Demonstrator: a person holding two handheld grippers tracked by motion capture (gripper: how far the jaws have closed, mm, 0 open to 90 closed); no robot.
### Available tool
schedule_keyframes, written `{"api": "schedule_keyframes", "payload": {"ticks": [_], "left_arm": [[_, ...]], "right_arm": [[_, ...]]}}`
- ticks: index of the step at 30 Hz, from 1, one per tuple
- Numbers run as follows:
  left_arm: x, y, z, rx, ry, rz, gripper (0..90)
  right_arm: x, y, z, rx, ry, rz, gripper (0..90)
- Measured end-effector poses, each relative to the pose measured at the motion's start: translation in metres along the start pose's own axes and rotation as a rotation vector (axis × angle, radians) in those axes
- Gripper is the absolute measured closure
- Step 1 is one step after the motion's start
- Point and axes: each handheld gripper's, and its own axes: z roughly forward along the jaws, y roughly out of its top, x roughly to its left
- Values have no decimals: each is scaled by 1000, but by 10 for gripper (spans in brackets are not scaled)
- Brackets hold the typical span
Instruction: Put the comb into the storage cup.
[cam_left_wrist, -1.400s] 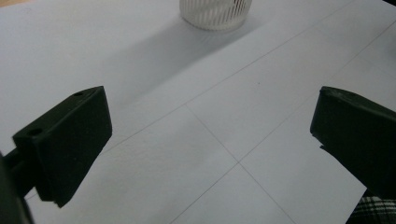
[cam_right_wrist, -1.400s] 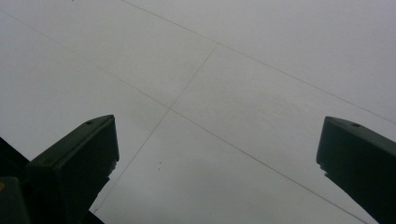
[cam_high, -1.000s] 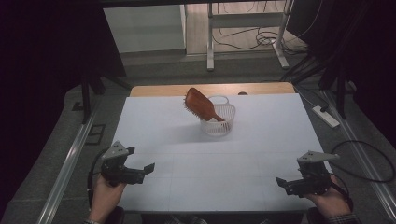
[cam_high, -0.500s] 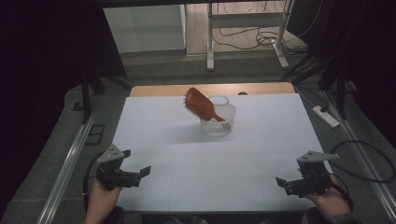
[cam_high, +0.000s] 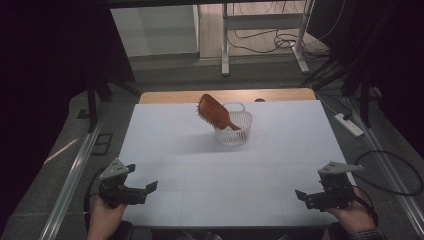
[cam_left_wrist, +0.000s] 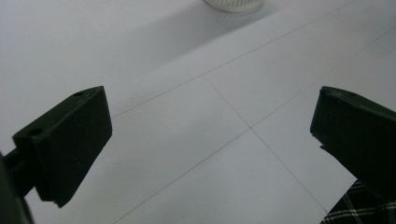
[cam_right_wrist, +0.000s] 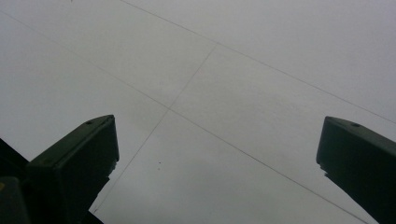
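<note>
A reddish-brown hairbrush (cam_high: 214, 111) leans in a small white basket (cam_high: 233, 129) at the far middle of the white table (cam_high: 280, 150), head up and to the left, handle down inside. My left gripper (cam_high: 142, 190) rests at the near left corner, open, nothing between its jaws. My right gripper (cam_high: 302, 196) sits at the near right corner, also open and empty. In the left gripper view the wide-apart jaws frame bare tabletop, and the basket's base (cam_left_wrist: 232, 4) peeks in at the top edge. The right gripper view has its jaws spread over bare table.
A wooden strip (cam_high: 225, 95) runs along the table's far edge. A white power strip (cam_high: 350, 124) lies on the floor to the right, with cables (cam_high: 390, 170) beside it. Metal rails (cam_high: 75, 170) flank the table on the left. A checked sleeve (cam_left_wrist: 355, 205) enters the left gripper view.
My left gripper has drawn back toward the near edge and slightly left. The right gripper, the brush and the basket have stayed put.
</note>
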Motion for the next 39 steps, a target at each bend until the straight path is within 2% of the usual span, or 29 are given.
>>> {"api": "schedule_keyframes", "payload": {"ticks": [14,25,39], "left_arm": [[-2,-9,-4,30,31,-1,0],[-6,-15,-3,81,62,23,0],[-8,-16,-2,100,80,29,0]], "right_arm": [[0,0,0,-1,-1,0,0],[0,0,0,-2,-2,-1,0],[1,0,0,1,-4,-5,0]]}}
